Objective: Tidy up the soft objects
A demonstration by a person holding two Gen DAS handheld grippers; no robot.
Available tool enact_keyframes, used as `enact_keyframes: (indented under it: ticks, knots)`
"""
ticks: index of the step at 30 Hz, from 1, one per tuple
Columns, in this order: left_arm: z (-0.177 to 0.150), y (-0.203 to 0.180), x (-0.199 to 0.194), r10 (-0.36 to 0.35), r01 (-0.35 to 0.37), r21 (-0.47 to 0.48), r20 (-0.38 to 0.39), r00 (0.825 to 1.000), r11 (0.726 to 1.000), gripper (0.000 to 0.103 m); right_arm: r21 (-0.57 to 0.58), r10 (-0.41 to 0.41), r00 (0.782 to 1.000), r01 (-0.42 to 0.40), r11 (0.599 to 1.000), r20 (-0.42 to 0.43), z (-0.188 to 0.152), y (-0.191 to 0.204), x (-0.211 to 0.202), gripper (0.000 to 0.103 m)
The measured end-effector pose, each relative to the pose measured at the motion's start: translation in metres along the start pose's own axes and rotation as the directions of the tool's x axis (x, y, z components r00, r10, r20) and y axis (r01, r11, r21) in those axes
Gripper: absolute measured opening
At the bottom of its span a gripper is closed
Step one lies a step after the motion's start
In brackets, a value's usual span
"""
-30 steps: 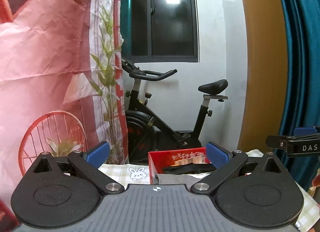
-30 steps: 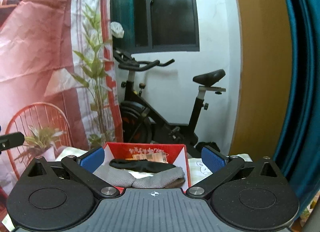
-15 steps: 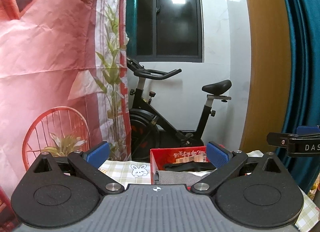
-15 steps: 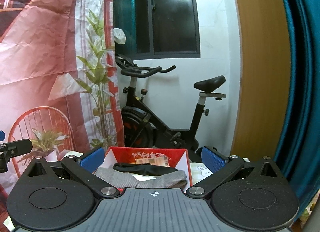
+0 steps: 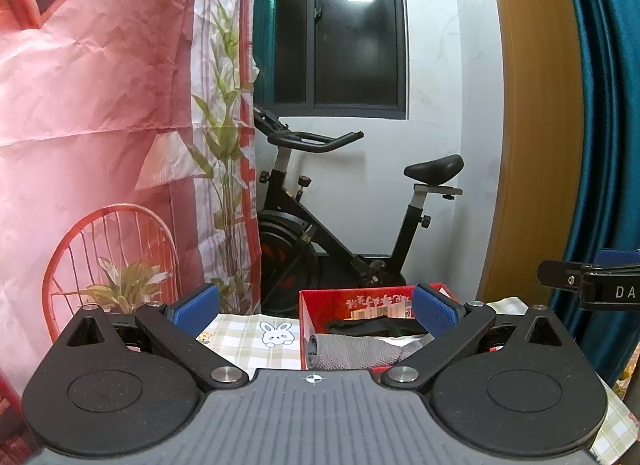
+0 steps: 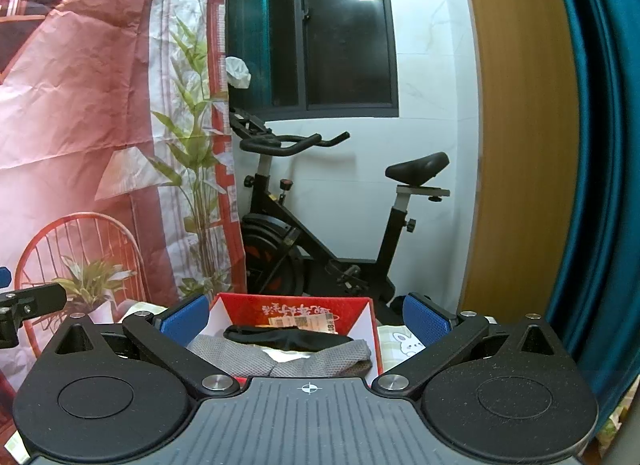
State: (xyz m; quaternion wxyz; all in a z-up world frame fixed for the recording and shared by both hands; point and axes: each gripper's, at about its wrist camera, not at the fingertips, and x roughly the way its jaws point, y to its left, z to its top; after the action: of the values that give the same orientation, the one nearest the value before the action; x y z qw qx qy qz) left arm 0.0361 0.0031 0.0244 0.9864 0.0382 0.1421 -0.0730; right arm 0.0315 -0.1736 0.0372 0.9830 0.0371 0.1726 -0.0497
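On the surface (image 5: 240,341), covered by a checked cloth with a rabbit print (image 5: 274,333), we note a red box (image 5: 340,299) standing open. Inside it lie a grey knitted cloth (image 5: 352,351), rolled at its left end, and a black soft item (image 5: 372,325) resting across the top of the grey one; something white shows between them in the right wrist view. Left tongs (image 5: 316,307): blue pads wide apart, holding nothing, held above the near edge of the surface, with the box ahead and slightly right. Right tongs (image 6: 306,315): pads likewise wide apart, empty, with the box (image 6: 296,307) directly ahead between the pads; grey cloth (image 6: 248,359) and black item (image 6: 288,335) visible within. Each tool appears at the edge of the other's view: right one at the far right, left one at the far left. Behind the surface stands an exercise bike (image 5: 340,225) against a white wall, with a pink printed backdrop (image 5: 100,105) to the left and a teal curtain (image 5: 600,125) to the right.
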Motion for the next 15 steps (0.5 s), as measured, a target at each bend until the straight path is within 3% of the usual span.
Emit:
enact_keyframes:
  ticks: [15]
  knots:
    - [-0.0022, 0.0004, 0.0025, -0.004, 0.004, -0.006, -0.020, 1.000, 1.000, 0.103, 0.002, -0.002, 1.000, 0.002, 1.000, 0.001, -0.0004, -0.0030, -0.0006, 0.103]
